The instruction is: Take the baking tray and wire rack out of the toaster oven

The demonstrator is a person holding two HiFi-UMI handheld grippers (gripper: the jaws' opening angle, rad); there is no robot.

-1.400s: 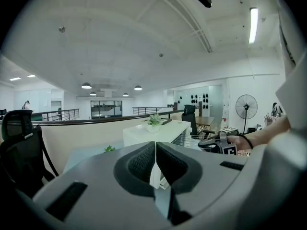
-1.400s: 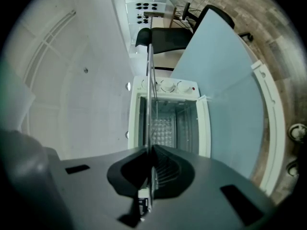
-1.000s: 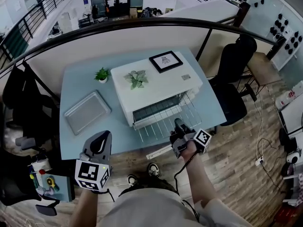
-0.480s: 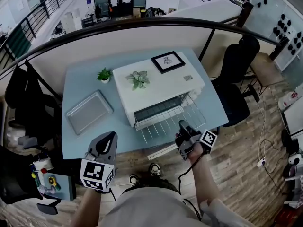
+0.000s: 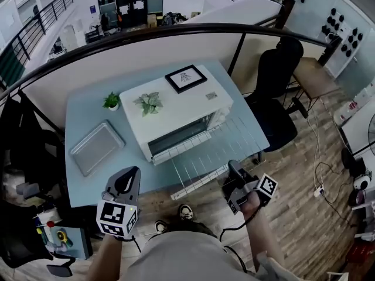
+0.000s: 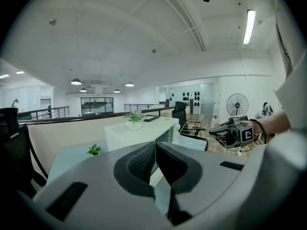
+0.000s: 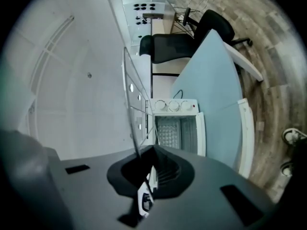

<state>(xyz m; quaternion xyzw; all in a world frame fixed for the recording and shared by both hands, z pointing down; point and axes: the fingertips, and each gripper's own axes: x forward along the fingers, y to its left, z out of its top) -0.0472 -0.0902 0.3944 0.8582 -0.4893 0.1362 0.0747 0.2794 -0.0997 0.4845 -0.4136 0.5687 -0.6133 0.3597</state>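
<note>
The white toaster oven (image 5: 176, 113) stands on the light blue table (image 5: 79, 113) with its door folded down. The wire rack (image 5: 217, 151) sticks far out of its mouth, over the door and the table's front edge. My right gripper (image 5: 233, 170) is shut on the rack's near edge. In the right gripper view the rack (image 7: 132, 109) runs edge-on into those jaws (image 7: 151, 157), with the oven's cavity (image 7: 177, 131) beyond. The baking tray (image 5: 96, 147) lies flat on the table, left of the oven. My left gripper (image 5: 130, 177) hovers off the table's front edge, shut and holding nothing (image 6: 156, 150).
A leafy plant (image 5: 149, 103) and a picture frame (image 5: 186, 78) sit on the oven's top. A small potted plant (image 5: 111, 101) stands on the table behind the tray. A black office chair (image 5: 272, 75) is at the right, a partition rail behind, wooden floor below.
My right gripper has pulled back toward me and to the right, rising a little, drawing the wire rack farther out of the oven. My left gripper has shifted slightly.
</note>
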